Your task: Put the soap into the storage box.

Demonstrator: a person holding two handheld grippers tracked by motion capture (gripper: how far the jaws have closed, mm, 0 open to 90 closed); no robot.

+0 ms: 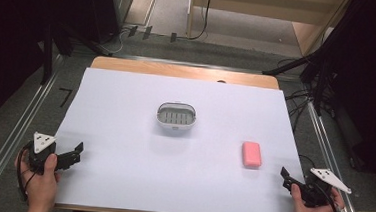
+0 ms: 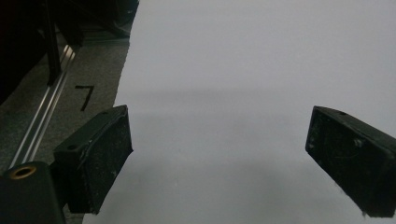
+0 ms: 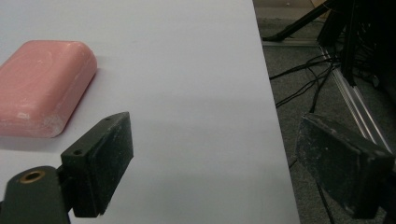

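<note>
A bench covered by a white sheet takes up most of the high view, with a strip of bare wood showing along its far edge. Around it lies grey carpeted floor, crossed by metal rails on both sides and by loose black cables at the right.

Near the middle of the bench sits a white soap dish with a grey slotted insert, standing apart from everything else. To its right and nearer the person lies a pink bar of soap, flat on the sheet, well apart from the dish.

The left gripper is held at the near left corner of the bench, its jaws spread wide with nothing between them; in the left gripper view they frame bare white sheet. The right gripper sits at the near right corner, jaws likewise wide and empty. In the right gripper view the soap lies just beyond and to the left of the left jaw, not touching it, while the right jaw hangs past the bench edge over the floor.
</note>
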